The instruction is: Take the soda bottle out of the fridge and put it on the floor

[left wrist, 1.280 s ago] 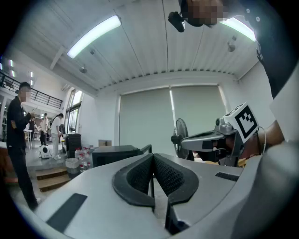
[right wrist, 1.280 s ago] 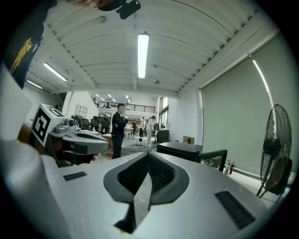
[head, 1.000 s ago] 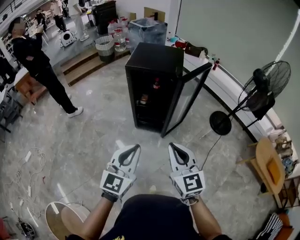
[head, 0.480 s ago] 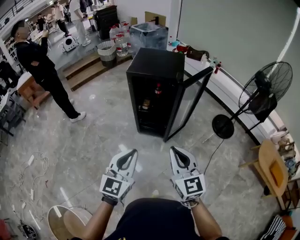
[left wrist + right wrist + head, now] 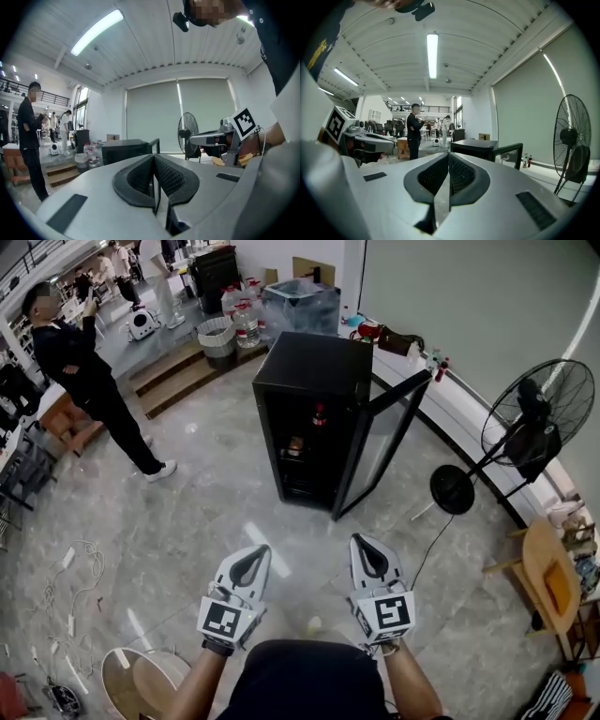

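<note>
A small black fridge [image 5: 314,371] stands on the stone floor with its glass door [image 5: 380,442] swung open to the right. On an upper shelf inside stands a dark soda bottle [image 5: 320,416] with a red cap; a second small item [image 5: 295,445] sits on the shelf below. My left gripper [image 5: 256,555] and right gripper [image 5: 363,546] are held side by side well in front of the fridge, both shut and empty. In the left gripper view the fridge [image 5: 125,149] shows beyond the shut jaws; in the right gripper view the fridge [image 5: 476,149] shows likewise.
A person in black [image 5: 80,367] stands at the left. A pedestal fan [image 5: 530,423] stands right of the fridge, its cord across the floor. Water jugs [image 5: 246,322] and a bin [image 5: 217,337] stand behind. A round stool [image 5: 141,681] and cables [image 5: 70,592] lie at lower left.
The view has shifted a little closer to the fridge; both grippers sit slightly lower in the picture. The person at the left has raised their hands.
</note>
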Demonstrator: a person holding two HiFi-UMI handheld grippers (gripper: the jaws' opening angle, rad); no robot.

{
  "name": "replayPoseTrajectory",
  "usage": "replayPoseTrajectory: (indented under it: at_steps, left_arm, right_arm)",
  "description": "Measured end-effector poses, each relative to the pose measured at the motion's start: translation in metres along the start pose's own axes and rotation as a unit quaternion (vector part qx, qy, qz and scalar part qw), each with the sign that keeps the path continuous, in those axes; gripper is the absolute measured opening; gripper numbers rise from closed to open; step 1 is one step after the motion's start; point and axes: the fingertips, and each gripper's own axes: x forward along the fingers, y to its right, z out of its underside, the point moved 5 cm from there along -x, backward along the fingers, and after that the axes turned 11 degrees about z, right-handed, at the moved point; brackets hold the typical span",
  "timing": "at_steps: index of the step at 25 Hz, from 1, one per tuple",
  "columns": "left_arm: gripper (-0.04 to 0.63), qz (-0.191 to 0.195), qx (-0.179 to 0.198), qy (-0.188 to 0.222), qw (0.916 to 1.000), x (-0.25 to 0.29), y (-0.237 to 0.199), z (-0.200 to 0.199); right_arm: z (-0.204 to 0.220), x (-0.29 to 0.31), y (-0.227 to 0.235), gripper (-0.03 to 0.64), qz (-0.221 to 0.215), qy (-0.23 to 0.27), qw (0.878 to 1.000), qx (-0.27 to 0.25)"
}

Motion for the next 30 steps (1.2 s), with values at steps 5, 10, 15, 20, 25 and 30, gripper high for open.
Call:
replayPoseTrajectory:
  at_steps: [5,10,15,20,25,30]
  left_arm:
    - [0.018,-0.007,-0.008,-0.011,0.9999,0.004,-0.019,0.000]
    - [0.018,-0.005,-0.018,-0.013,0.9997,0.014,-0.060,0.005]
    - [0.018,0.015,-0.015,-0.012,0.9997,0.032,-0.109,0.006]
    - [0.018,0.040,-0.015,0.003,0.9991,0.049,-0.160,-0.003]
    - [0.018,0.054,-0.027,0.022,0.9979,0.048,-0.206,0.007]
    - [0.018,0.056,-0.046,0.043,0.9965,0.045,-0.245,0.018]
  right_arm:
    - [0.003,0.019,0.005,0.092,0.010,-0.012,1.000,0.006]
    - [0.004,0.049,-0.005,0.217,0.016,-0.017,1.000,0.009]
    - [0.003,0.086,-0.022,0.285,0.023,-0.025,0.999,0.010]
    - [-0.004,0.128,-0.038,0.282,0.047,-0.031,0.998,0.005]
    - [-0.005,0.160,-0.059,0.272,0.079,-0.036,0.996,0.003]
    - [0.009,0.182,-0.071,0.262,0.116,-0.061,0.991,0.004]
